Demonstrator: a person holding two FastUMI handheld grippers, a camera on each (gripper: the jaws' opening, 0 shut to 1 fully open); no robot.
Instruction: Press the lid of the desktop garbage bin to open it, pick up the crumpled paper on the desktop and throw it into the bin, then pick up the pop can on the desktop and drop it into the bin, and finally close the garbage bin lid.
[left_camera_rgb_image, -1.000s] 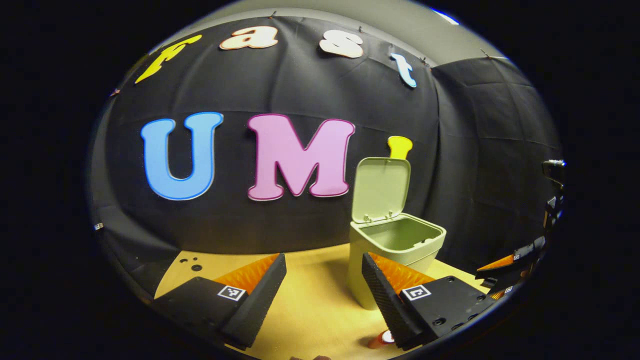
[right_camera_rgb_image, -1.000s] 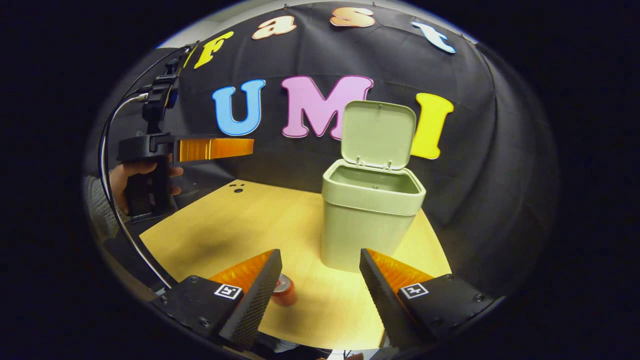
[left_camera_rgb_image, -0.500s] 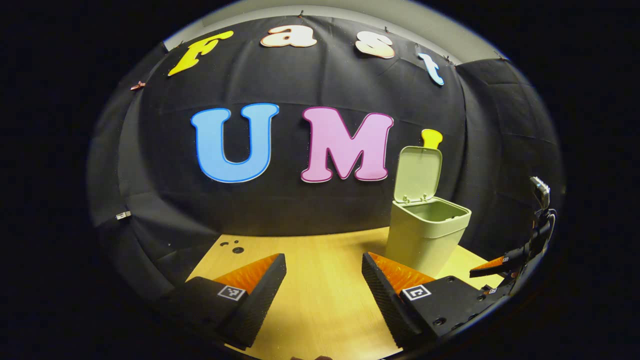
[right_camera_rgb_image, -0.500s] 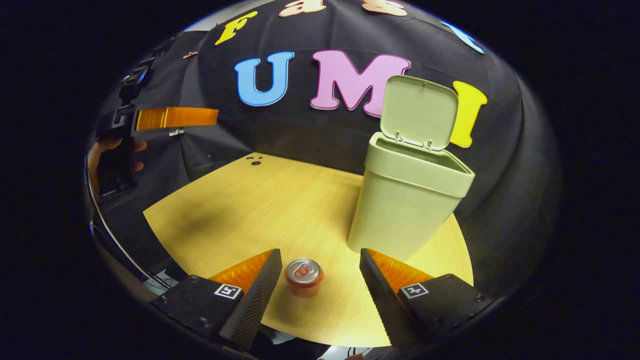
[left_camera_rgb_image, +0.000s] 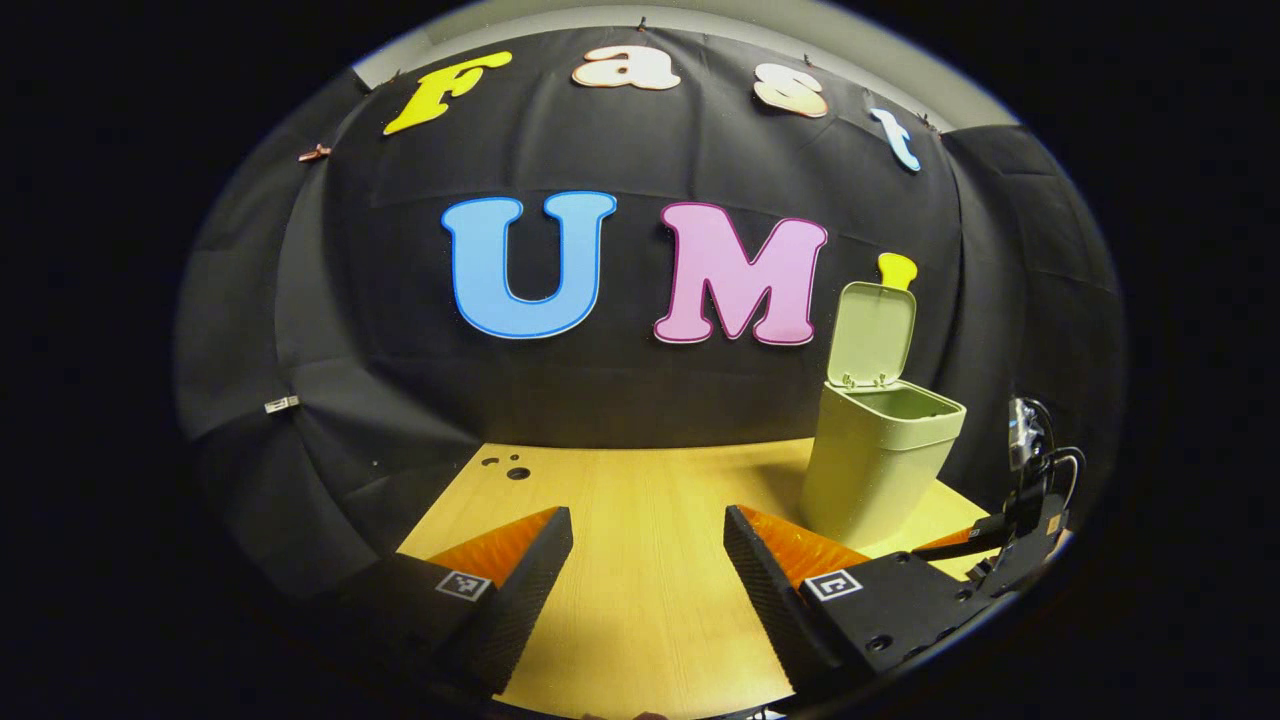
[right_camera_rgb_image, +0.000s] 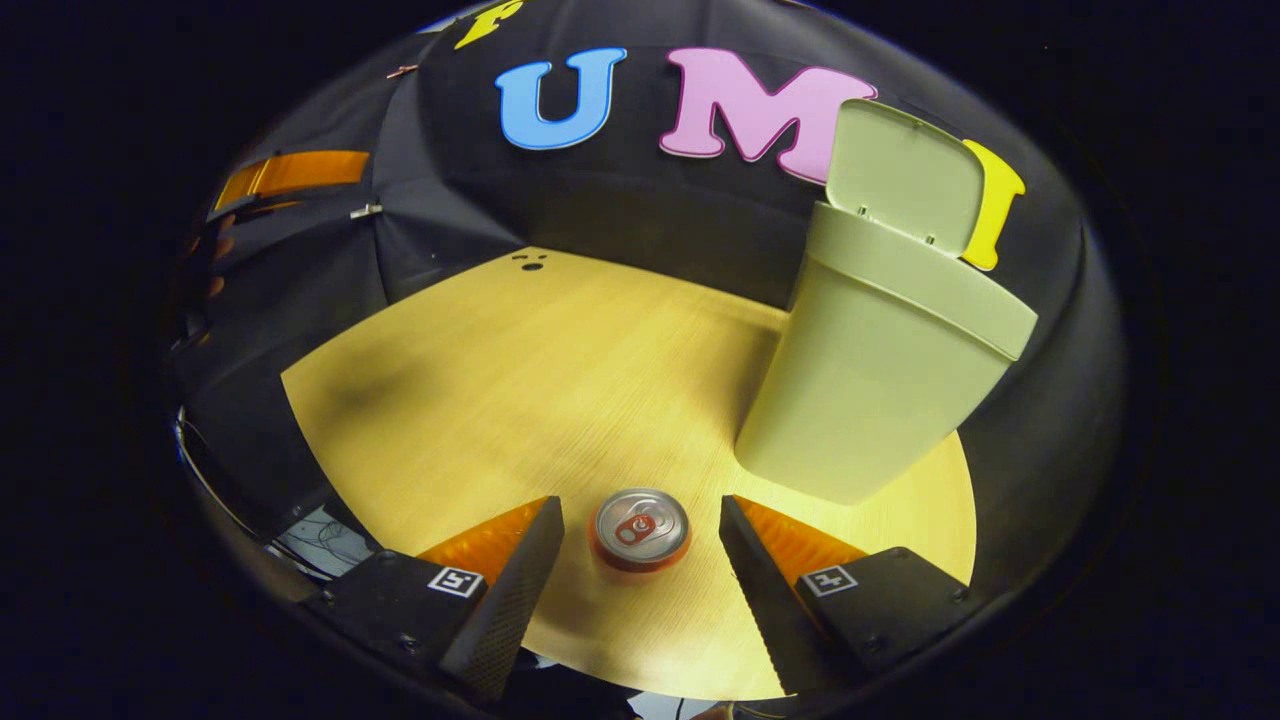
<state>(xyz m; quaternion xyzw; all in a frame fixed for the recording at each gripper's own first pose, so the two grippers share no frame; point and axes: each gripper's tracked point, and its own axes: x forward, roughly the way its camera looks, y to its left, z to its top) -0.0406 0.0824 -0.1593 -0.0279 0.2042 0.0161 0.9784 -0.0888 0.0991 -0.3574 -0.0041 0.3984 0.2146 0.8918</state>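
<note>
Since a second ago the right gripper (right_camera_rgb_image: 640, 560) has tipped downward over the can (right_camera_rgb_image: 640, 527), which now sits upright between its spread fingers near the table's (right_camera_rgb_image: 500, 380) front edge. Beside it stands the bin (right_camera_rgb_image: 880, 370), lid (right_camera_rgb_image: 905, 175) up. To grip well, lower until the pads flank the can's side wall, centre it, then squeeze gently. The left gripper (left_camera_rgb_image: 648, 570) hovers empty, fingers apart.
</note>
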